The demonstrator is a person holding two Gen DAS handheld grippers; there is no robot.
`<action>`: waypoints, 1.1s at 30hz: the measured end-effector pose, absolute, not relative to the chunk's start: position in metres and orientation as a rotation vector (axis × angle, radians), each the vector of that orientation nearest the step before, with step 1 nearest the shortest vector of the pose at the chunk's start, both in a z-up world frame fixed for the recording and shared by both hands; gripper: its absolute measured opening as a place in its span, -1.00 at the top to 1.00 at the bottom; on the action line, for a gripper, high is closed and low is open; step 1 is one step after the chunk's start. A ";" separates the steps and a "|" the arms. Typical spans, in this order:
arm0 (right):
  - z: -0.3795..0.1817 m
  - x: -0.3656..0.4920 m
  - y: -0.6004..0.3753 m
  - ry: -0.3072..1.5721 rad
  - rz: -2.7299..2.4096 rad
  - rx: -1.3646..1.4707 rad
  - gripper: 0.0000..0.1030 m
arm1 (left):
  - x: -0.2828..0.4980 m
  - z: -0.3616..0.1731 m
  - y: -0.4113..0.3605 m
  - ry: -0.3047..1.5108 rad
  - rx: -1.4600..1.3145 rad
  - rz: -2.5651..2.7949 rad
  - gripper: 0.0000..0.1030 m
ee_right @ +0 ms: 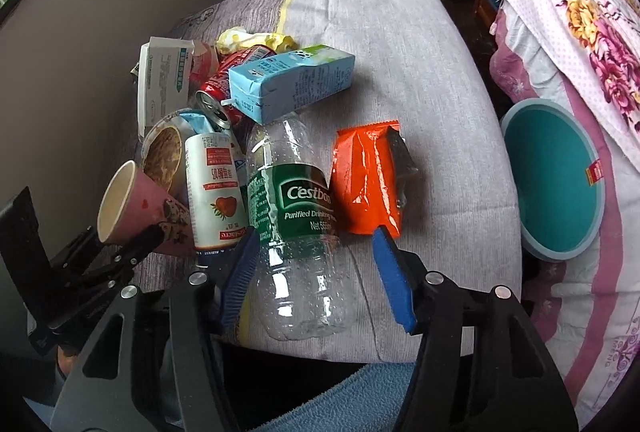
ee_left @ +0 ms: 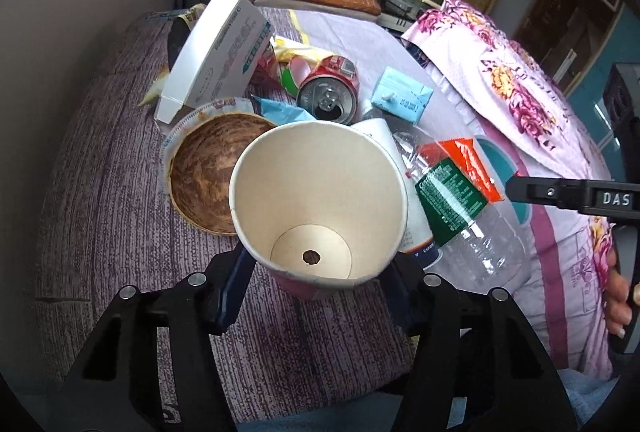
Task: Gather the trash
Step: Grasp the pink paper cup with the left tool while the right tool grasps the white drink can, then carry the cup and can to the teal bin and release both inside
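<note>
A pink paper cup (ee_left: pixel 316 191) with a white inside is tilted and held off the surface, my left gripper (ee_left: pixel 318 264) shut on its lower part; the right wrist view shows the cup (ee_right: pixel 132 199) at the left. A clear Cestbon water bottle (ee_right: pixel 296 199) lies on the grey cushion (ee_right: pixel 420 71). My right gripper (ee_right: pixel 315 232) stands open astride the bottle; its left pad is against the bottle, the right pad apart from it. An orange wrapper (ee_right: pixel 366 175) lies just right of the bottle. One finger (ee_left: pixel 560 195) of the right gripper reaches in from the right in the left wrist view.
Piled behind are a blue drink carton (ee_right: pixel 292 83), a red can (ee_right: pixel 216 91), a white strawberry drink bottle (ee_right: pixel 216 191), a brown-stained bowl (ee_left: pixel 208 171) and a white box (ee_left: pixel 216 51). A teal bin (ee_right: pixel 556 183) stands at the right against floral bedding (ee_right: pixel 592 43).
</note>
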State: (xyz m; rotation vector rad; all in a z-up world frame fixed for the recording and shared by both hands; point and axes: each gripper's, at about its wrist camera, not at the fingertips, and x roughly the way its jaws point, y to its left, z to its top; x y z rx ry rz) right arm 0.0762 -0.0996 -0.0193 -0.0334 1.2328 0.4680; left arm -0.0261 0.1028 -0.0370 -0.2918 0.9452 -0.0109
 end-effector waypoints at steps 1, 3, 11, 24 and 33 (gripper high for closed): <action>-0.018 0.078 -0.096 1.231 0.470 -0.039 -0.11 | -0.027 -0.031 0.107 0.934 -0.306 -0.013 -0.15; -0.017 0.081 -0.087 1.245 0.496 -0.035 -0.11 | -0.030 -0.019 0.115 0.904 -0.326 -0.017 -0.15; -0.023 0.086 -0.023 1.299 0.643 -0.115 0.05 | -0.034 0.001 0.160 0.820 -0.425 0.007 -0.15; -0.080 0.099 0.043 1.398 0.635 -0.274 0.11 | -0.039 -0.012 0.202 0.829 -0.503 0.078 -0.15; -0.018 0.102 0.016 1.245 0.702 -0.122 0.12 | -0.027 0.002 0.191 0.825 -0.479 0.048 -0.15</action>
